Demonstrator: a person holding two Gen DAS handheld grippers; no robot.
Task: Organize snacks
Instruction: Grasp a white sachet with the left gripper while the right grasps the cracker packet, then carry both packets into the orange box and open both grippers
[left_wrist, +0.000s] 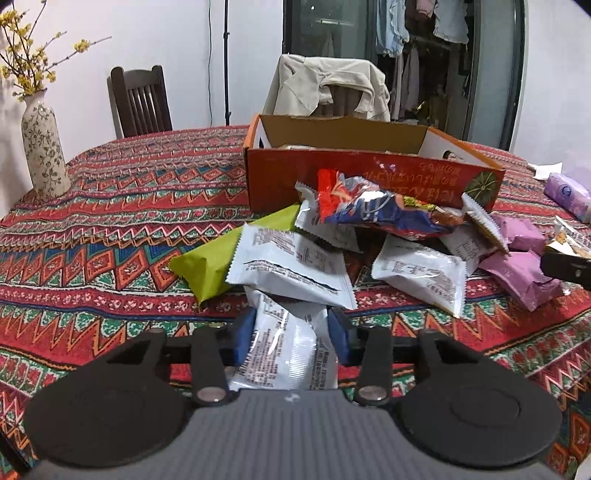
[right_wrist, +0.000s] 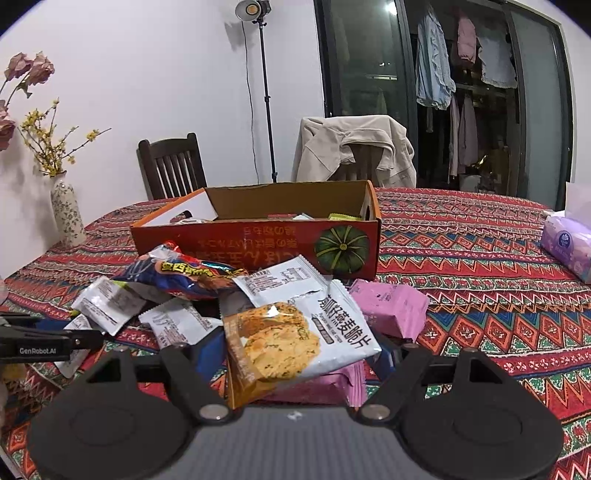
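A pile of snack packets lies on the patterned tablecloth in front of an orange cardboard box (left_wrist: 369, 177) (right_wrist: 258, 236). My left gripper (left_wrist: 291, 334) is shut on a white packet (left_wrist: 284, 347) at the near edge of the pile. A green packet (left_wrist: 207, 262), white packets (left_wrist: 291, 266), a red-blue bag (left_wrist: 373, 210) and pink packets (left_wrist: 517, 273) lie around it. My right gripper (right_wrist: 295, 360) has its jaws around a white cracker packet (right_wrist: 295, 339) lying on pink packets (right_wrist: 391, 306); the fingertips are hidden, so the grip is unclear. The left gripper also shows in the right wrist view (right_wrist: 48, 341).
A flowered vase (left_wrist: 44, 147) (right_wrist: 68, 210) stands at the table's left. A purple tissue pack (left_wrist: 567, 195) (right_wrist: 569, 243) lies at the right. Two chairs, one with a beige jacket (left_wrist: 328, 86), stand behind the table. A light stand (right_wrist: 264, 92) is by the wall.
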